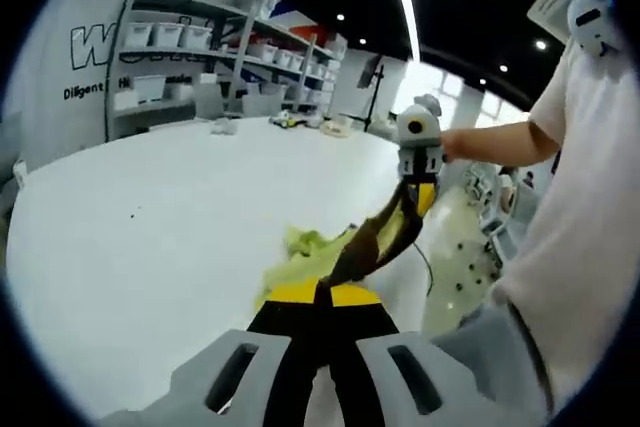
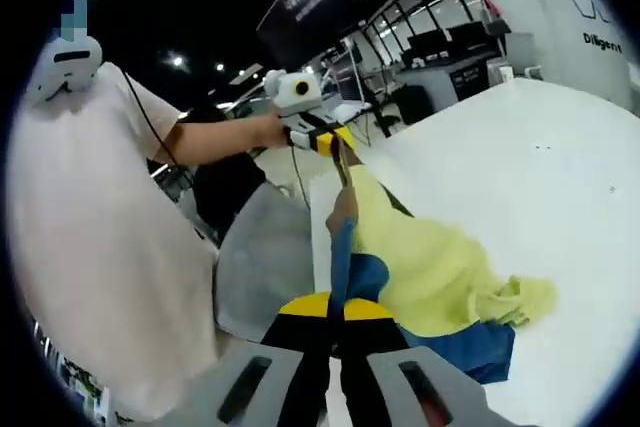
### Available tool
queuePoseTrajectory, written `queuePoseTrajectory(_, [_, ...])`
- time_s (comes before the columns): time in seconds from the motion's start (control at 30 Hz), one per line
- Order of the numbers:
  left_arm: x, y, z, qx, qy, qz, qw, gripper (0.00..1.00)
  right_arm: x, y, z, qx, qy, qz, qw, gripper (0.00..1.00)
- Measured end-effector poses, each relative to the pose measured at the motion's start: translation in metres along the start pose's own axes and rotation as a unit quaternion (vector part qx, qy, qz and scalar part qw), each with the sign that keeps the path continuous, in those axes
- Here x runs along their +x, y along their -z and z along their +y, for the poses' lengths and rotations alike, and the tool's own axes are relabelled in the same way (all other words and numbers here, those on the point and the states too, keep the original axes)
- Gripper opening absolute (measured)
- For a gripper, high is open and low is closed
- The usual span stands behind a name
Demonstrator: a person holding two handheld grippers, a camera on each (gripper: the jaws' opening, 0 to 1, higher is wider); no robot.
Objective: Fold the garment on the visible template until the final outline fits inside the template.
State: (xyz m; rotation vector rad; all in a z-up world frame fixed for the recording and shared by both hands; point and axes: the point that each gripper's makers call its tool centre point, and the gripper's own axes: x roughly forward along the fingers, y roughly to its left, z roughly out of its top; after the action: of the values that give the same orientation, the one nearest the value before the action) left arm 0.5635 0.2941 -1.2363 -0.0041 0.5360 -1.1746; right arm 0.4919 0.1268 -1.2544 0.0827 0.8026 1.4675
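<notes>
A yellow-green and blue garment (image 2: 440,267) hangs stretched between my two grippers above the near edge of the white table (image 1: 170,217). Part of it trails down onto the table (image 1: 300,255). In the left gripper view my left gripper (image 1: 325,292) is shut on a dark edge of the cloth. The right gripper (image 1: 420,192) pinches the other end higher up, at a person's hand. In the right gripper view my right gripper (image 2: 338,302) is shut on a blue-and-yellow fold, and the left gripper (image 2: 338,144) holds the far corner taut.
A person in a white shirt (image 1: 590,197) and grey trousers (image 2: 265,257) stands close at the table's edge. Shelves with white bins (image 1: 200,47) line the far wall. Small items (image 1: 300,119) lie at the table's far end.
</notes>
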Motion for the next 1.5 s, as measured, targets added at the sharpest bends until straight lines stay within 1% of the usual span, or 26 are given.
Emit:
queuePoseTrajectory(0.07, [-0.003, -0.012, 0.006, -0.008, 0.001, -0.015, 0.9998, 0.01, -0.005, -0.009, -0.006, -0.006, -0.001, -0.01, 0.9999, 0.0])
queuePoseTrajectory(0.1, [-0.003, -0.019, 0.011, -0.009, -0.003, -0.024, 0.9997, 0.01, -0.008, -0.017, -0.016, -0.009, 0.013, -0.021, 0.9997, 0.0])
queuePoseTrajectory(0.23, [0.003, -0.035, 0.027, 0.001, -0.022, -0.024, 0.9995, 0.01, -0.014, -0.038, -0.038, -0.012, 0.028, -0.039, 0.9988, 0.0])
queuePoseTrajectory(0.27, [0.006, -0.04, 0.032, 0.003, -0.025, -0.027, 0.9993, 0.01, -0.016, -0.044, -0.051, -0.021, 0.046, -0.041, 0.9979, 0.0])
queuePoseTrajectory(0.3, [0.007, -0.044, 0.036, 0.005, -0.029, -0.03, 0.9991, 0.01, -0.016, -0.047, -0.055, -0.016, 0.047, -0.041, 0.9979, 0.0])
queuePoseTrajectory(0.33, [0.01, -0.048, 0.041, 0.007, -0.033, -0.031, 0.999, 0.01, -0.017, -0.053, -0.064, -0.025, 0.059, -0.047, 0.9968, 0.0])
queuePoseTrajectory(0.37, [0.012, -0.051, 0.045, 0.008, -0.036, -0.032, 0.9988, 0.01, -0.019, -0.059, -0.073, -0.036, 0.077, -0.052, 0.995, 0.0])
queuePoseTrajectory(0.43, [0.017, -0.057, 0.056, 0.009, -0.041, -0.034, 0.9985, 0.01, -0.021, -0.065, -0.082, -0.027, 0.077, -0.053, 0.9953, 0.0])
queuePoseTrajectory(0.5, [0.022, -0.062, 0.066, 0.012, -0.046, -0.033, 0.9983, 0.01, -0.025, -0.072, -0.098, -0.036, 0.104, -0.054, 0.9925, 0.0])
queuePoseTrajectory(0.53, [0.024, -0.063, 0.07, 0.012, -0.046, -0.033, 0.9983, 0.01, -0.025, -0.073, -0.102, -0.037, 0.106, -0.052, 0.9923, 0.0])
queuePoseTrajectory(0.57, [0.027, -0.065, 0.076, 0.014, -0.049, -0.03, 0.9982, 0.01, -0.028, -0.077, -0.113, -0.046, 0.127, -0.052, 0.9895, 0.0])
queuePoseTrajectory(0.67, [0.035, -0.067, 0.089, 0.017, -0.056, -0.025, 0.998, 0.01, -0.032, -0.083, -0.134, -0.046, 0.152, -0.052, 0.9859, 0.0])
queuePoseTrajectory(0.77, [0.043, -0.069, 0.108, 0.014, -0.071, -0.022, 0.9971, 0.01, -0.034, -0.086, -0.152, -0.046, 0.173, -0.051, 0.9825, 0.0])
queuePoseTrajectory(0.8, [0.048, -0.069, 0.115, 0.012, -0.077, -0.021, 0.9968, 0.01, -0.038, -0.088, -0.171, -0.053, 0.211, -0.049, 0.9747, 0.0])
queuePoseTrajectory(0.87, [0.057, -0.067, 0.127, 0.01, -0.085, -0.015, 0.9962, 0.01, -0.036, -0.088, -0.18, -0.051, 0.215, -0.047, 0.9742, 0.0])
queuePoseTrajectory(0.9, [0.06, -0.066, 0.132, 0.007, -0.088, -0.013, 0.996, 0.01, -0.037, -0.088, -0.189, -0.049, 0.232, -0.045, 0.9705, 0.0])
queuePoseTrajectory(0.93, [0.065, -0.064, 0.139, 0.006, -0.097, -0.01, 0.9953, 0.01, -0.039, -0.085, -0.201, -0.056, 0.25, -0.03, 0.9662, 0.0])
queuePoseTrajectory(0.97, [0.068, -0.063, 0.144, 0.006, -0.102, -0.008, 0.9947, 0.01, -0.036, -0.084, -0.205, -0.054, 0.248, -0.027, 0.9668, 0.0])
queuePoseTrajectory(1.0, [0.073, -0.06, 0.152, 0.0, -0.11, -0.001, 0.9939, 0.01, -0.036, -0.083, -0.215, -0.05, 0.264, -0.024, 0.963, 0.0])
queuePoseTrajectory(1.03, [0.077, -0.059, 0.157, -0.002, -0.113, -0.001, 0.9936, 0.01, -0.038, -0.083, -0.225, -0.057, 0.284, -0.019, 0.9569, 0.0])
queuePoseTrajectory(1.1, [0.084, -0.053, 0.171, -0.009, -0.125, 0.006, 0.992, 0.01, -0.036, -0.083, -0.238, -0.047, 0.297, -0.022, 0.9534, 0.0])
queuePoseTrajectory(1.2, [0.095, -0.042, 0.192, -0.025, -0.143, 0.019, 0.9892, 0.01, -0.037, -0.078, -0.264, -0.046, 0.335, -0.009, 0.9411, 0.0])
queuePoseTrajectory(1.23, [0.098, -0.039, 0.197, -0.033, -0.146, 0.021, 0.9885, 0.01, -0.036, -0.076, -0.274, -0.053, 0.349, 0.001, 0.9356, 0.0])
queuePoseTrajectory(1.33, [0.109, -0.028, 0.211, -0.048, -0.161, 0.031, 0.9854, 0.01, -0.03, -0.07, -0.292, -0.042, 0.365, 0.006, 0.9301, 0.0])
queuePoseTrajectory(1.43, [0.121, -0.018, 0.224, -0.06, -0.171, 0.037, 0.9827, 0.01, -0.029, -0.062, -0.311, -0.034, 0.389, 0.016, 0.9205, 0.0])
queuePoseTrajectory(1.5, [0.126, -0.014, 0.23, -0.067, -0.179, 0.04, 0.9808, 0.01, -0.026, -0.055, -0.322, -0.036, 0.4, 0.031, 0.9155, 0.0])
